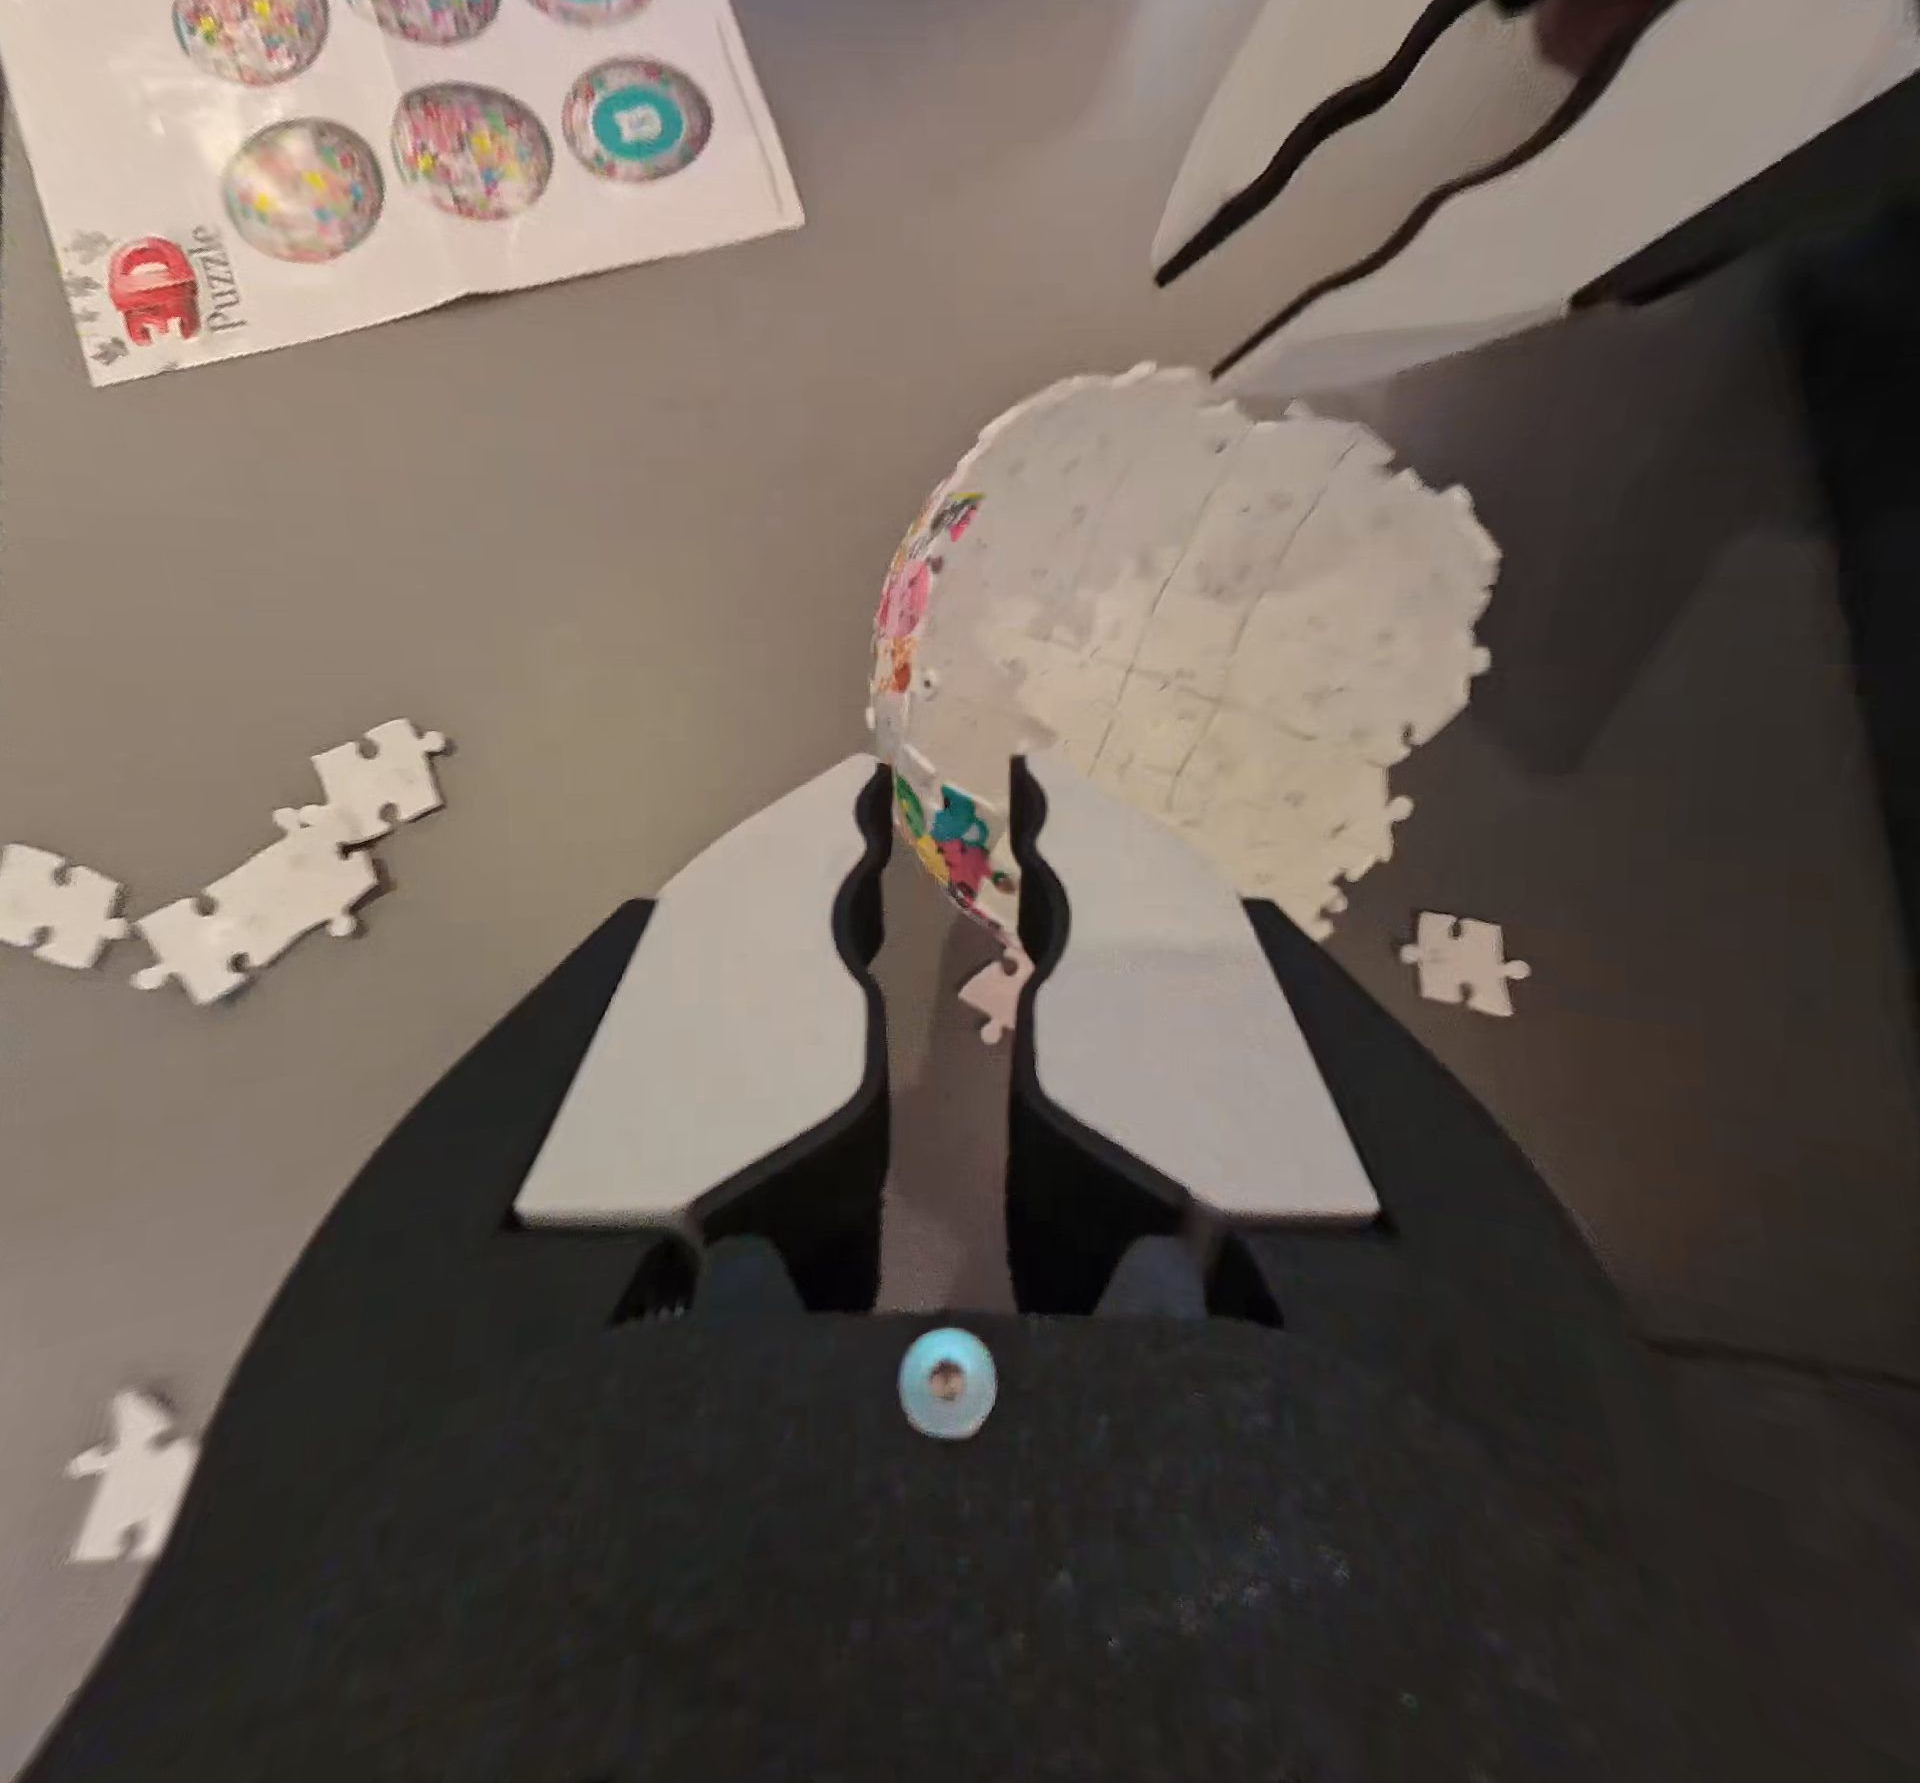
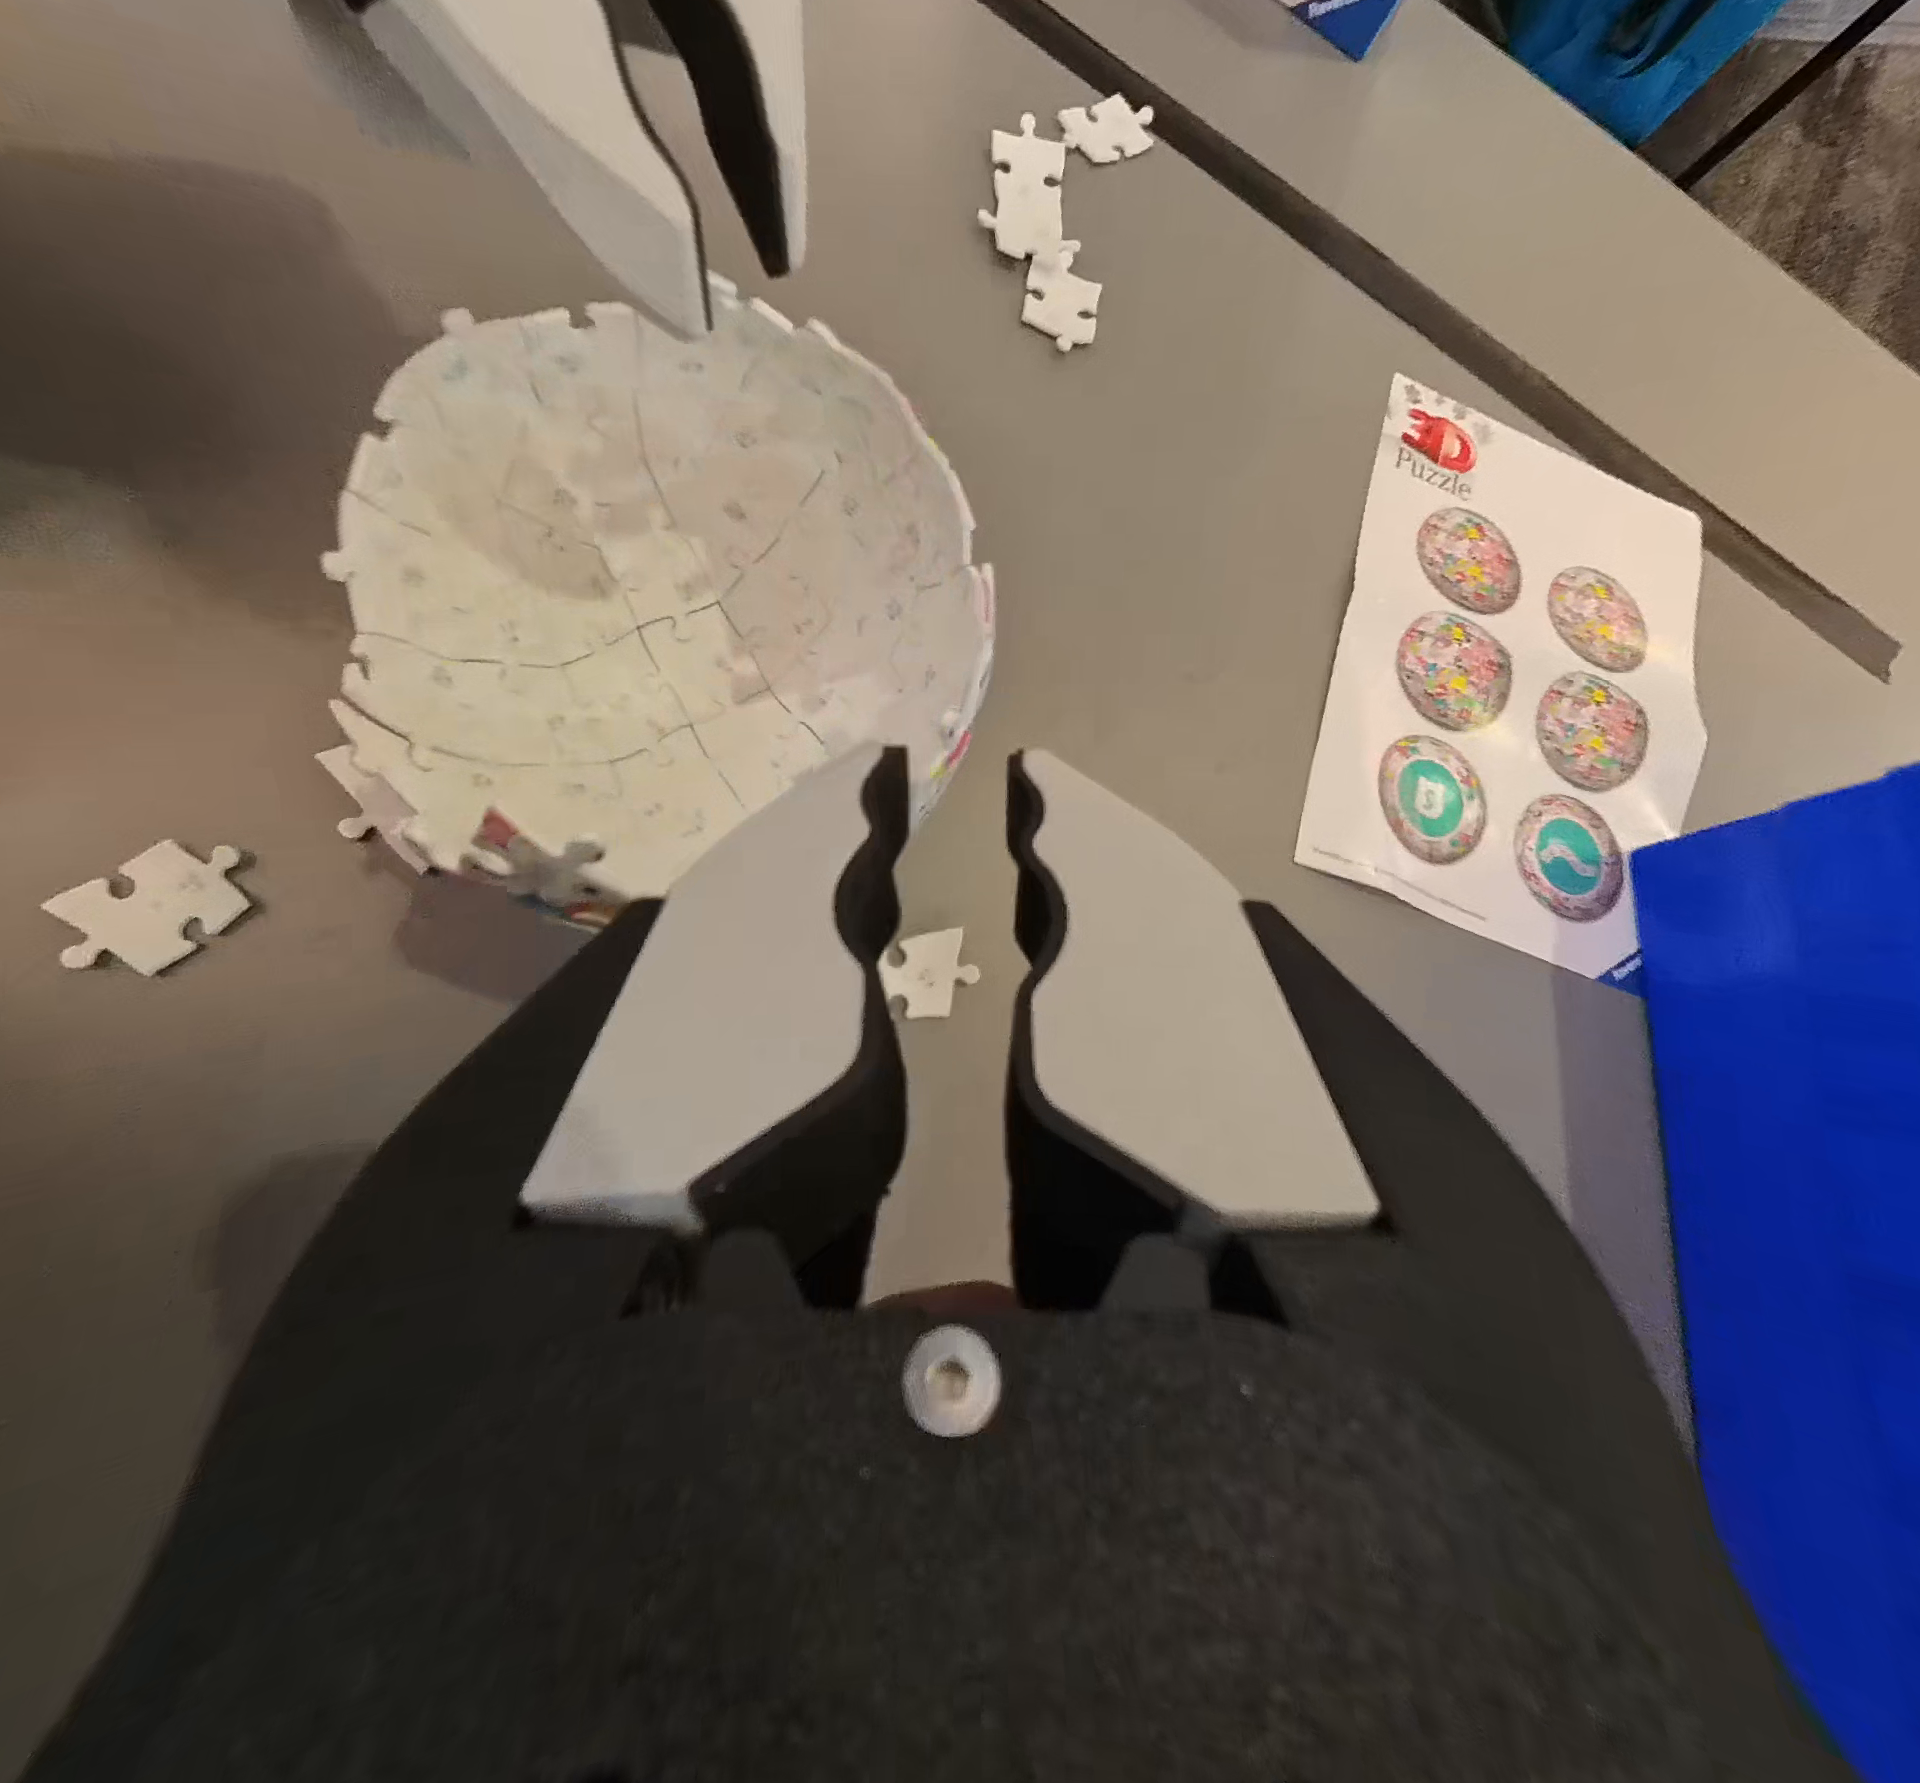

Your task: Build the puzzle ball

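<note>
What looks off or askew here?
The half-built puzzle ball lies tipped on its side on the table, open hollow exposed, ragged rim unfinished. The left gripper jaws straddle its rim. Loose pieces lie scattered, white backs up. Nothing looks damaged.

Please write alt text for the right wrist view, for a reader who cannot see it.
A half-built puzzle ball lies open like a white bowl on a grey table, the left gripper at its far rim. The right gripper, jaws slightly apart and empty, hovers nearby. Loose pieces and a leaflet lie around.
</note>
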### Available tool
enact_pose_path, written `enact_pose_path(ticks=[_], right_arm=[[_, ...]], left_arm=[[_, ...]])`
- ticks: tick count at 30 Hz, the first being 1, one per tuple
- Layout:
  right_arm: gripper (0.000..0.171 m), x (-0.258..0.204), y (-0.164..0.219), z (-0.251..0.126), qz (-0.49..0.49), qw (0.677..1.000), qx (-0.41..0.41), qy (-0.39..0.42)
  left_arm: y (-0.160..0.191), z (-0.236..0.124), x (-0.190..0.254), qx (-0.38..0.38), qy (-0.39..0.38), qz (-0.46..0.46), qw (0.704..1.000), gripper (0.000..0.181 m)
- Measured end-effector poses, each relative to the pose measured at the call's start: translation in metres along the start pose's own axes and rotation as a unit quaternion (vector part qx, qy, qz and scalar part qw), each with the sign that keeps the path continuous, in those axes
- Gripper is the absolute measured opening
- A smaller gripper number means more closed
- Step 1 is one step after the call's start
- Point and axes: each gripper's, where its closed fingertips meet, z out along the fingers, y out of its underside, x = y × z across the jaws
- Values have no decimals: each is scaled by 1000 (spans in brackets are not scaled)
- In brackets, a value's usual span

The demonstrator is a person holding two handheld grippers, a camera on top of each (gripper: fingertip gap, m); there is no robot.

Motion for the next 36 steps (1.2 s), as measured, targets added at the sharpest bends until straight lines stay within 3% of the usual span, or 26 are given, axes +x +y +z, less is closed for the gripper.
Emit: enact_pose_path(ticks=[5, 8, 18, 27, 36], right_arm=[[12, 1, 0, 12, -16, 1000, -5, -20], [11, 2, -1, 20, -21, 999, -11, -35], [11, 4, -16, 43, -34, 987, -71, -142], [12, -8, -18, 63, -46, 937, -171, -302], [12, -12, -23, 73, -120, 900, -222, -356]], left_arm=[[-12, 4, 0, -22, -5, 3, 1000, 18], [-14, 8, -3, -28, 3, -13, 1000, 6], [4, 13, -9, -54, 22, -74, 996, 3], [24, 14, -3, -57, 35, -130, 989, 4], [39, 21, 5, -72, 40, -183, 980, 5]])
